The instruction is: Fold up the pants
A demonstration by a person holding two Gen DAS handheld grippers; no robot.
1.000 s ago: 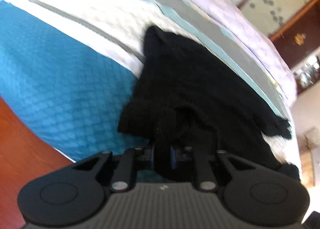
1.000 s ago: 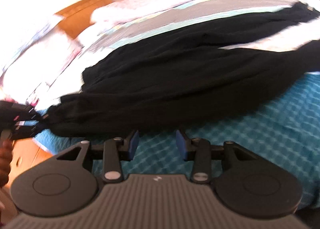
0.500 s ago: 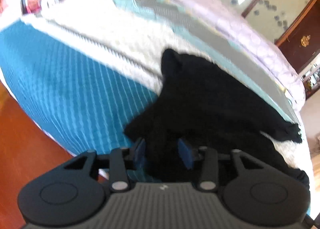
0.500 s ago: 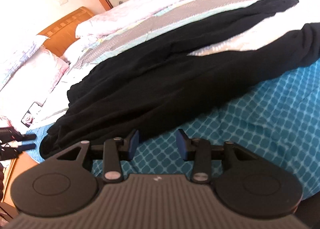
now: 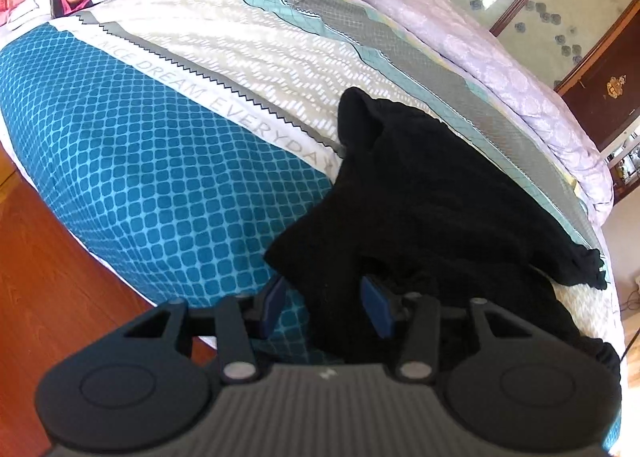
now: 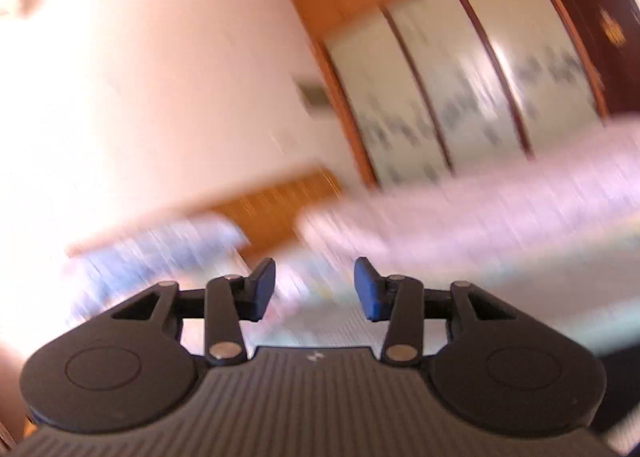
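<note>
The black pants (image 5: 432,209) are matt, soft knit cloth. The bed cover (image 5: 132,161) is smooth printed cotton-like cloth; the lilac quilt (image 5: 472,45) looks faintly embossed. The floor (image 5: 48,297) is glossy reddish wood. Each hand-held gripper, left (image 5: 325,303) and right (image 6: 315,289), is matt black ribbed plastic with blue pads and shiny metal pins

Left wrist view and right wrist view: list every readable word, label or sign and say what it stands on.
"DREAM EVERYDA", cut off by the black pants: printed along the white band of the bedspread.
Fainter letters before "DREAM": too washed out to read.
Right wrist view: blurred; nothing readable.
</note>
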